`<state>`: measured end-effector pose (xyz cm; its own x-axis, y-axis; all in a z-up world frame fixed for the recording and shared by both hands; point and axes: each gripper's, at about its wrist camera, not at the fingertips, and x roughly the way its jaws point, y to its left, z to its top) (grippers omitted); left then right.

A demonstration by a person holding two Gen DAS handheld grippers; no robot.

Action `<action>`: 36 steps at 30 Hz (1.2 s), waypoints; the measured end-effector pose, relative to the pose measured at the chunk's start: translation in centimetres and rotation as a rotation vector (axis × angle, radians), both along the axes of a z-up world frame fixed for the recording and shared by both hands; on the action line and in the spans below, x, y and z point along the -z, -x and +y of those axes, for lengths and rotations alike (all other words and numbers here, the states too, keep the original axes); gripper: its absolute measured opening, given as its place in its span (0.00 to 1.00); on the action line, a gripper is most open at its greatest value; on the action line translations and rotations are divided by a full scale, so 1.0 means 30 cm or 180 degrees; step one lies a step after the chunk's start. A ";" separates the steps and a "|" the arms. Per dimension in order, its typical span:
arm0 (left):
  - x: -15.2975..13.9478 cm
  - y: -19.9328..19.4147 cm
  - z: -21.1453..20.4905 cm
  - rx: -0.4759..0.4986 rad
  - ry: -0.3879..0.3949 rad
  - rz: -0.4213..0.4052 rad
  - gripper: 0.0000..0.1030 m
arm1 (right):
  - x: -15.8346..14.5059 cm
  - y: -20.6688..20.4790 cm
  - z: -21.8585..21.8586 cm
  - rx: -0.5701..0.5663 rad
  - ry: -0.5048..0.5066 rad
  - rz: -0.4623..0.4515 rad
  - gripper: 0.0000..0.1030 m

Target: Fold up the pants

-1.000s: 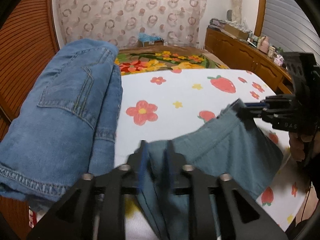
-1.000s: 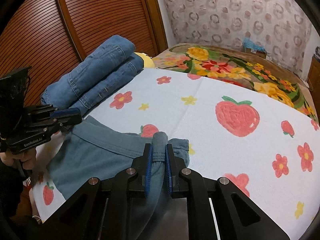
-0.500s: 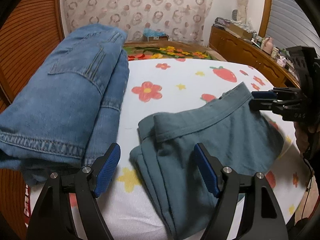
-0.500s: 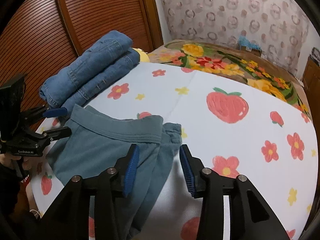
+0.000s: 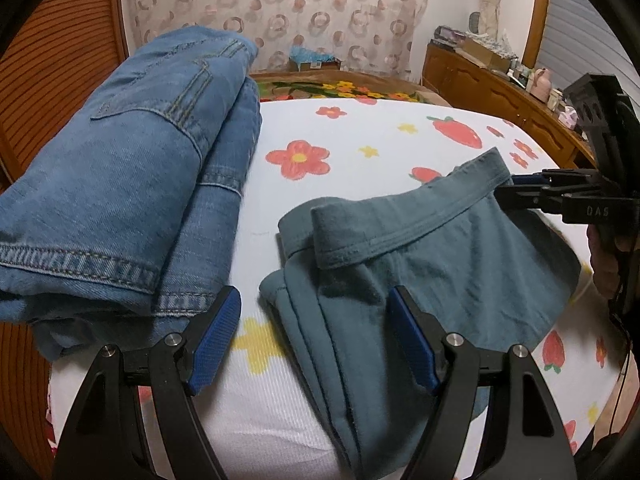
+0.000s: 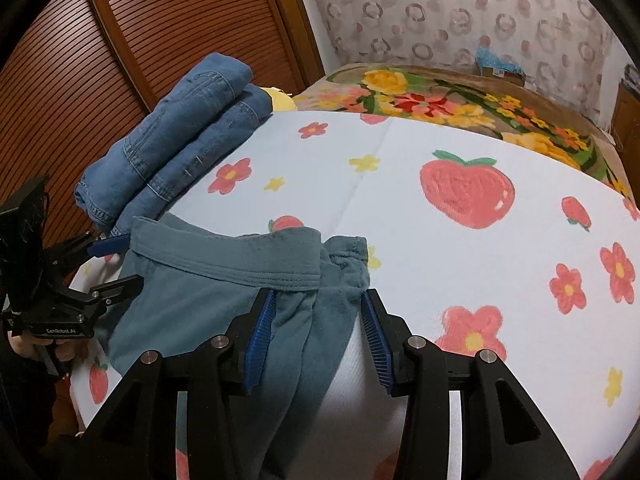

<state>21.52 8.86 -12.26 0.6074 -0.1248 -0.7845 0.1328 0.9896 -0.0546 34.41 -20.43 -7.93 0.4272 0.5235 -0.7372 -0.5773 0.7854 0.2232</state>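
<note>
Teal-grey pants (image 5: 420, 264) lie folded on the bed, waistband facing the far side; they also show in the right wrist view (image 6: 224, 292). My left gripper (image 5: 316, 328) is open, its blue pads either side of the pants' left edge, holding nothing. My right gripper (image 6: 318, 330) is open over the pants' right end, empty. The right gripper shows in the left wrist view (image 5: 520, 190) at the waistband's right corner. The left gripper shows in the right wrist view (image 6: 120, 258) at the left corner.
Folded blue jeans (image 5: 120, 200) lie along the bed's left edge, next to a slatted wooden door (image 6: 140, 60). The white sheet (image 6: 460, 160) has strawberry and flower prints. A floral blanket (image 6: 440, 100) lies beyond. A wooden dresser (image 5: 500, 92) stands at right.
Both grippers were shut on the pants' waistband a second ago. Both have opened and let go, and the pants now lie flat on the sheet.
</note>
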 end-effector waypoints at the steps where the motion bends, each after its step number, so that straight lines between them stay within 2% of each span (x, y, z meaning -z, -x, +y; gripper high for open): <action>1: 0.004 -0.001 0.000 0.0001 -0.0002 0.0005 0.74 | 0.002 0.000 0.002 0.0004 0.0014 0.0000 0.45; 9: 0.012 -0.004 -0.002 -0.0004 0.0006 0.0002 0.74 | 0.010 0.006 0.009 -0.0005 0.0004 -0.0002 0.43; 19: 0.013 -0.004 -0.001 -0.0019 0.0016 0.0006 0.74 | 0.007 0.029 0.018 -0.0128 -0.0039 -0.0020 0.18; 23: 0.000 -0.002 0.001 -0.0062 0.0064 0.0002 0.74 | -0.014 0.056 0.002 -0.0131 -0.0080 -0.0097 0.15; 28: -0.046 0.000 -0.017 0.0038 0.0159 -0.0099 0.72 | -0.073 0.112 -0.064 -0.0042 -0.0158 -0.0242 0.15; 31: -0.045 -0.021 -0.030 0.0073 0.0169 -0.0057 0.65 | -0.058 0.117 -0.078 -0.0011 -0.0089 -0.0208 0.15; 36: -0.006 -0.058 -0.031 0.0039 0.0230 0.0121 0.62 | -0.022 0.105 -0.066 0.0023 -0.0025 -0.0131 0.16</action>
<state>23.26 7.93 -12.09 0.5754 -0.1891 -0.7957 0.1414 0.9813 -0.1309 31.27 -22.41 -7.28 0.4609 0.5260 -0.7148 -0.5805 0.7879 0.2055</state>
